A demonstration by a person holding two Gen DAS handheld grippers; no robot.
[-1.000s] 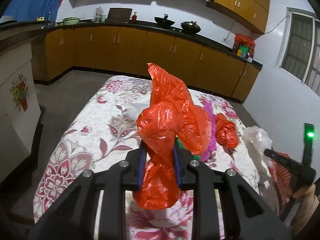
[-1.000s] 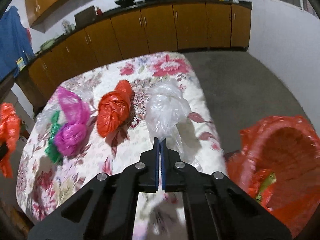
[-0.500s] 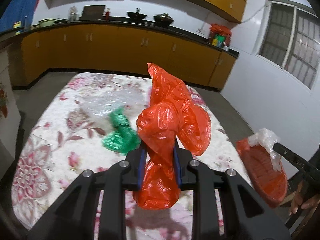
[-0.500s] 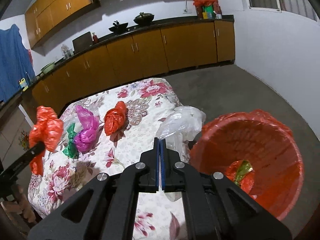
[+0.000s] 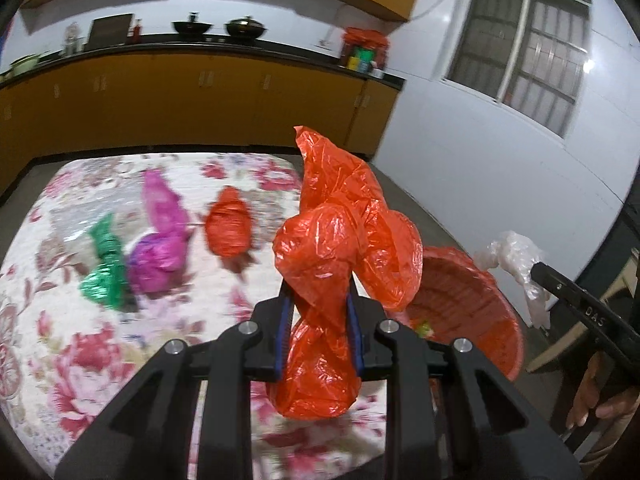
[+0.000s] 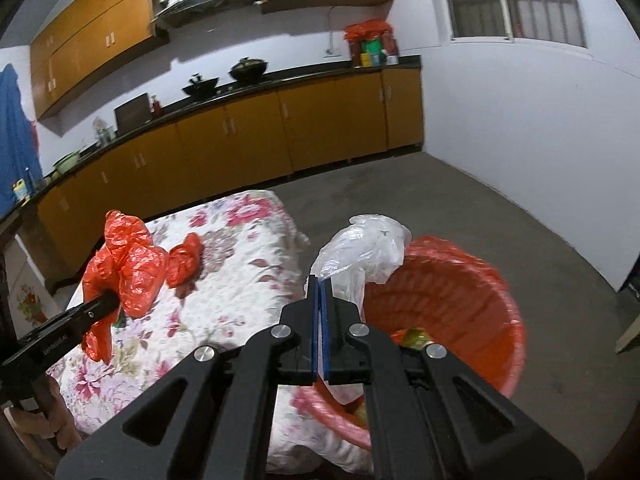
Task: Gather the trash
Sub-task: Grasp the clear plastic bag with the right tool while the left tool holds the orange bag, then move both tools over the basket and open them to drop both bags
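Standing by the table (image 5: pixel 60 360), going left to right: a green bag (image 5: pixel 105 270), a purple bag (image 5: pixel 158 258) and a small red bag (image 5: pixel 229 227) sit toward the far edge. The left gripper (image 5: pixel 318 332) is clamped on a big red bag (image 5: pixel 340 256), held up over the table's right edge. Just past that edge on the floor is the red bin (image 5: pixel 472 300), already with a bit of trash at the bottom. The right gripper (image 6: pixel 320 300) is pinched tight on a thin fold of the clear bag (image 6: pixel 364 252), which hangs right at the bin's near rim.

If I were doing it, I'd get each bag fully over the bin's mouth before letting go. The clear one is floppy and could drape on the rim, so lower it in a bit first. Drop them one at a time so the grippers don't bump, and the red one still needs to go further right.

Compared with a second ago: both hands have swung over from the table toward the bin. Back then the clear bag was over the tablecloth and the bin sat off to the side in the right view. Both grips are unchanged.
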